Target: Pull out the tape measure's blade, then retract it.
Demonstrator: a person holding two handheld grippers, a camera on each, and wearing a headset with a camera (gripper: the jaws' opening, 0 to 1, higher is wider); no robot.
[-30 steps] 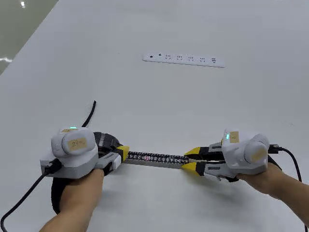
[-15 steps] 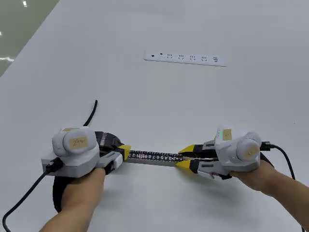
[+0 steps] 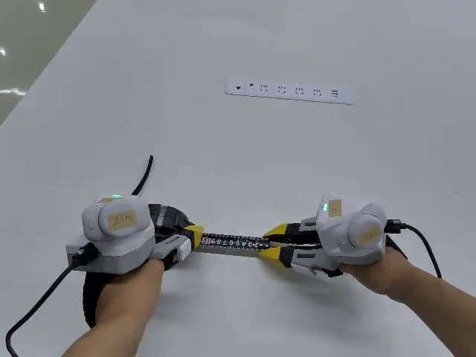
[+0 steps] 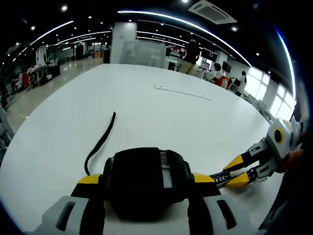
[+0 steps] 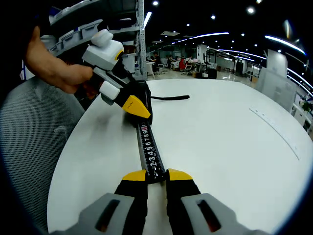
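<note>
The blade (image 3: 232, 242) runs from case (image 3: 167, 218) in left tool (image 3: 184, 244) to right tool (image 3: 270, 244).

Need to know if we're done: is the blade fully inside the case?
No, a numbered stretch of blade runs from the case to the right gripper.

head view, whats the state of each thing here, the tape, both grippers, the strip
left gripper: shut on the tape measure case
right gripper: shut on the end of the blade
tape measure case: down on the table, clamped
blade: partly out, straight between the two grippers
power strip: flat on the table, no plugs seen in it
black strap: slack on the table
</note>
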